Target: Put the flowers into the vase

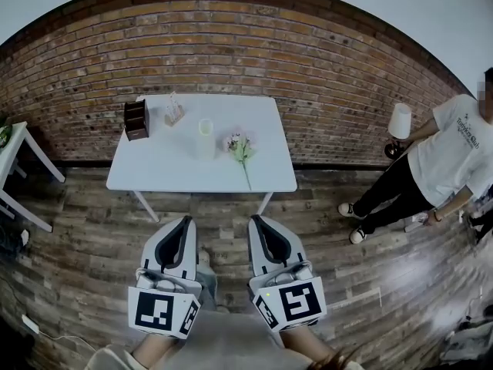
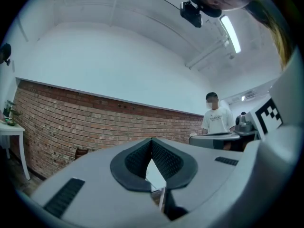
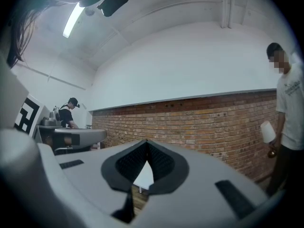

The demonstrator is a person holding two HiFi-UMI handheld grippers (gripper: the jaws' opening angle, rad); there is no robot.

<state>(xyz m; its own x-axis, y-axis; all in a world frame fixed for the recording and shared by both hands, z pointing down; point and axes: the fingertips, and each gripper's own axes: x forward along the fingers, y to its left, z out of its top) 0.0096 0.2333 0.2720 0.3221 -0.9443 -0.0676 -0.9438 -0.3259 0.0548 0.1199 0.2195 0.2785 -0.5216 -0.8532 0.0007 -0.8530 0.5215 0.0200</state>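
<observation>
While the flowers (image 1: 240, 146) are laid flat just to the right of the vase (image 1: 205, 128), nothing is held by either gripper. The vase, a pale upright cylinder, is seen standing near the middle of the white surface (image 1: 154, 172). The pink blooms are found close beside it but apart from it, and the green stem is stretched away from the vase toward the near edge. To the left of the vase a small holder (image 1: 174, 113) is placed, and further left a dark brown box (image 1: 136, 119). Well short of the vase, over the wooden floor (image 1: 77, 245), the left gripper (image 1: 185, 220) and the right gripper (image 1: 254, 218) are held side by side, both pointed toward it. The left gripper's fingers (image 2: 135, 161) are shown closed tip to tip with nothing caught between them, and the right gripper's fingers (image 3: 164, 167) are closed in the same way. Far to the right of the vase a person in a white shirt (image 1: 451, 156) is seen standing before the brick wall (image 1: 308, 60).
</observation>
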